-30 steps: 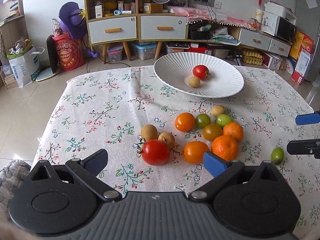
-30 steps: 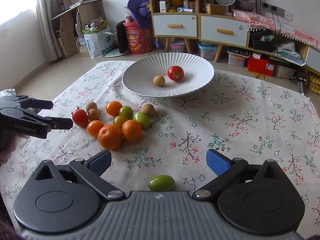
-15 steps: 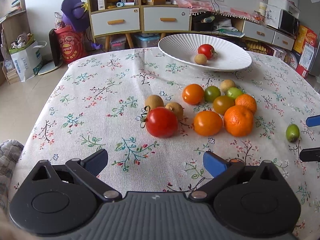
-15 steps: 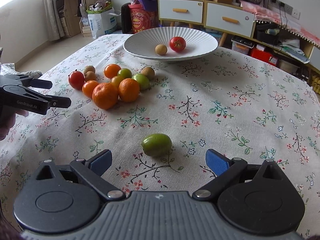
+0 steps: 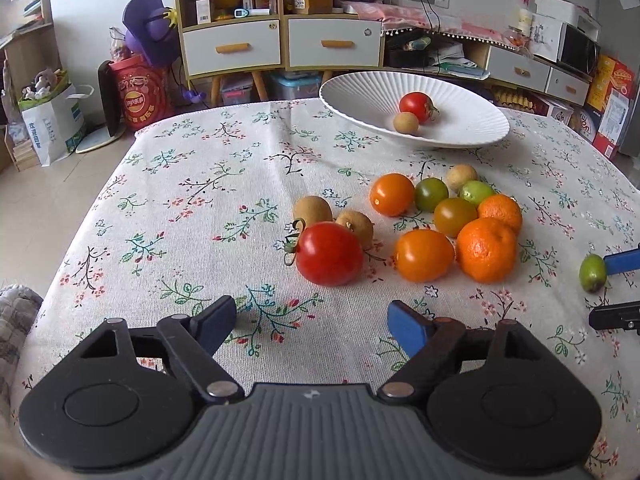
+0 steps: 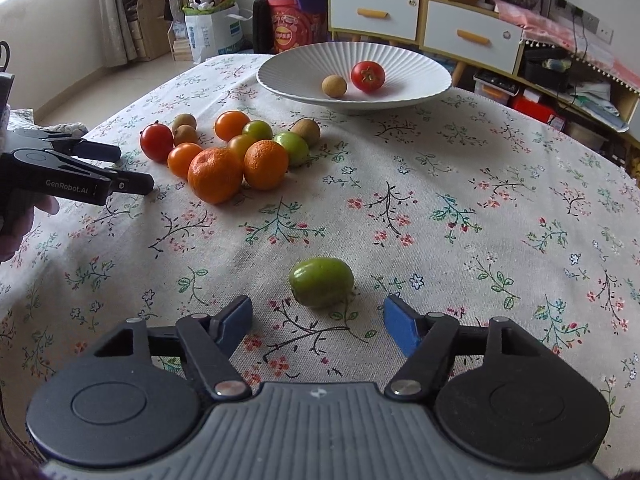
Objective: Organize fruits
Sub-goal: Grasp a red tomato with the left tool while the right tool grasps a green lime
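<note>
Evidently both grippers line up picks: right gripper (image 6: 318,318) low-centre behind the green fruit (image 6: 321,282), left gripper (image 5: 310,322) behind the red tomato (image 5: 329,253); both jaws apart, just been closing, gripping nothing.

Both grippers hang low over the table, angled steeply downward. The left gripper (image 5: 308,320) has just been closing its jaws, though they stand well apart with nothing between the blue pads. The right gripper (image 6: 318,316) has been closing too, more sharply, and its jaws are still apart, no pad pressing on anything. From the right wrist view, a hand (image 6: 18,224) grips the left gripper's black body at the frame's left edge.
</note>
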